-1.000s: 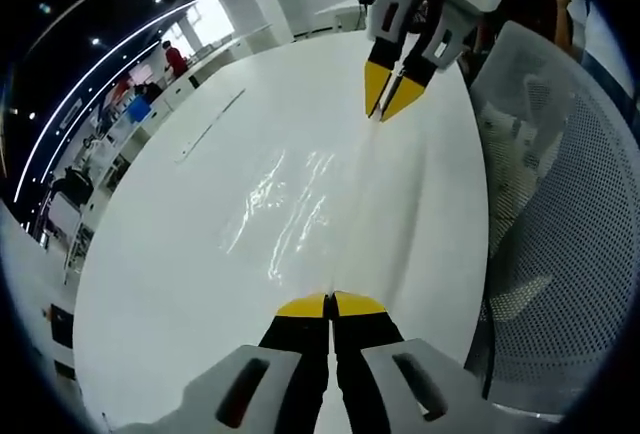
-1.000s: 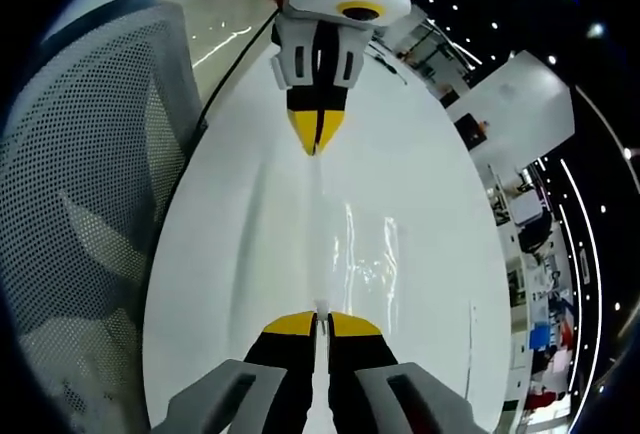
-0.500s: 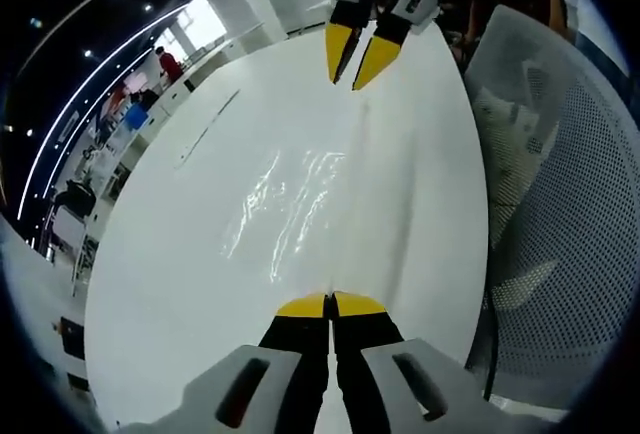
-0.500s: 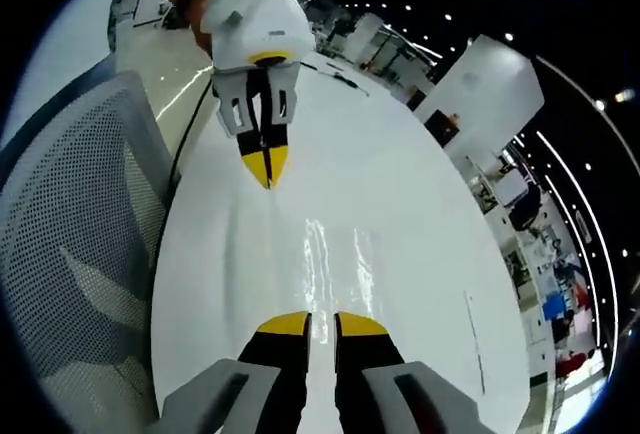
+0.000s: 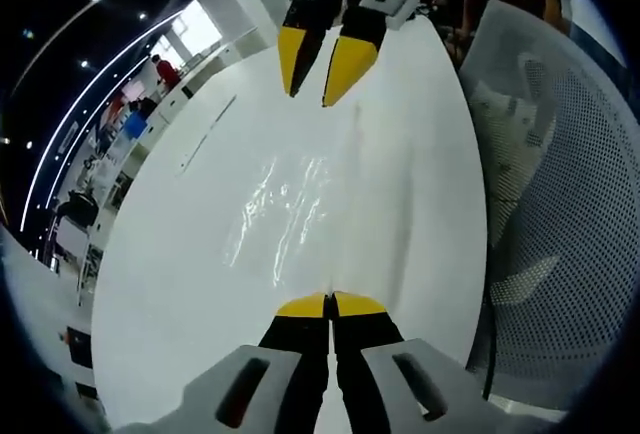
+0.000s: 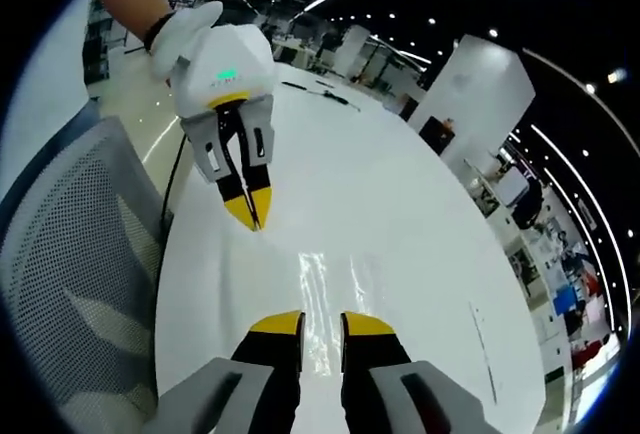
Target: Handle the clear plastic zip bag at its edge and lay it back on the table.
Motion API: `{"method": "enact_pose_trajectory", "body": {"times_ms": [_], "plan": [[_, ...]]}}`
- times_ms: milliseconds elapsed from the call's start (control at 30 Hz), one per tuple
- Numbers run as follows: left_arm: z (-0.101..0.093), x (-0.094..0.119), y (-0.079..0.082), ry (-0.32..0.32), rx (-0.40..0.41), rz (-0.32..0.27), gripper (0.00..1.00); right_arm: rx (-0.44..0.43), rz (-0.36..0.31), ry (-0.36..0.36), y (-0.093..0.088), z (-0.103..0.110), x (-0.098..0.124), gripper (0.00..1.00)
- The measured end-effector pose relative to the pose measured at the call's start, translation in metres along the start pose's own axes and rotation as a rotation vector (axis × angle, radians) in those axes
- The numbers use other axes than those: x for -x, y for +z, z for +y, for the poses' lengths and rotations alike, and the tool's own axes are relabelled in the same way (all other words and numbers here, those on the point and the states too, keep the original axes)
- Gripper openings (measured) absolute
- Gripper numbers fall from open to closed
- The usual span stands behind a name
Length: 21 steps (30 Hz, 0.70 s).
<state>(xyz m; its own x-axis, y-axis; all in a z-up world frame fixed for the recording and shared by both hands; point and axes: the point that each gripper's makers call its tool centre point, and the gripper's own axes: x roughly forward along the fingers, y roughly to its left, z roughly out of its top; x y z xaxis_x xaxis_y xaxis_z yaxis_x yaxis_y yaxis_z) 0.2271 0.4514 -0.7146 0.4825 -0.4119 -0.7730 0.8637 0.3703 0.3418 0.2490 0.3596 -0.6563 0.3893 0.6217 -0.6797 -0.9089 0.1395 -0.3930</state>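
Observation:
The clear plastic zip bag (image 5: 287, 201) lies flat on the white table (image 5: 170, 274), showing mostly as shiny creases. My left gripper (image 5: 330, 305) is shut at the bag's near edge, seemingly pinching it. My right gripper (image 5: 315, 76) hangs open over the bag's far end, its yellow tips apart and off the plastic. In the right gripper view, my right gripper (image 6: 321, 326) stands open with only table between its jaws. The bag's glints (image 6: 326, 276) lie just ahead. Beyond them, the left gripper (image 6: 250, 212), held by a hand, points down shut at the table.
A grey mesh chair (image 5: 560, 204) stands close against the table's edge, also seen as a chair (image 6: 70, 284) beside the left gripper. A thin dark strip (image 5: 207, 128) lies on the table's far side. A black cable (image 6: 170, 194) runs down past the edge.
My right gripper has opened, let go of the bag's edge and drawn up and away. The taut ridge between the grippers has slackened. The left gripper stays shut in place.

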Motion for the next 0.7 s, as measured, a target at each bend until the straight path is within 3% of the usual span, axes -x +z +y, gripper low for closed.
{"method": "enact_pose_trajectory", "body": {"times_ms": [300,700], "plan": [[0.001,0.000,0.004,0.002,-0.010,-0.006,0.00,-0.024,0.001,0.026,0.007,0.007,-0.014,0.11],[0.005,0.006,0.011,0.023,-0.026,-0.019,0.00,0.030,0.034,0.081,0.006,0.025,-0.035,0.10]]}}
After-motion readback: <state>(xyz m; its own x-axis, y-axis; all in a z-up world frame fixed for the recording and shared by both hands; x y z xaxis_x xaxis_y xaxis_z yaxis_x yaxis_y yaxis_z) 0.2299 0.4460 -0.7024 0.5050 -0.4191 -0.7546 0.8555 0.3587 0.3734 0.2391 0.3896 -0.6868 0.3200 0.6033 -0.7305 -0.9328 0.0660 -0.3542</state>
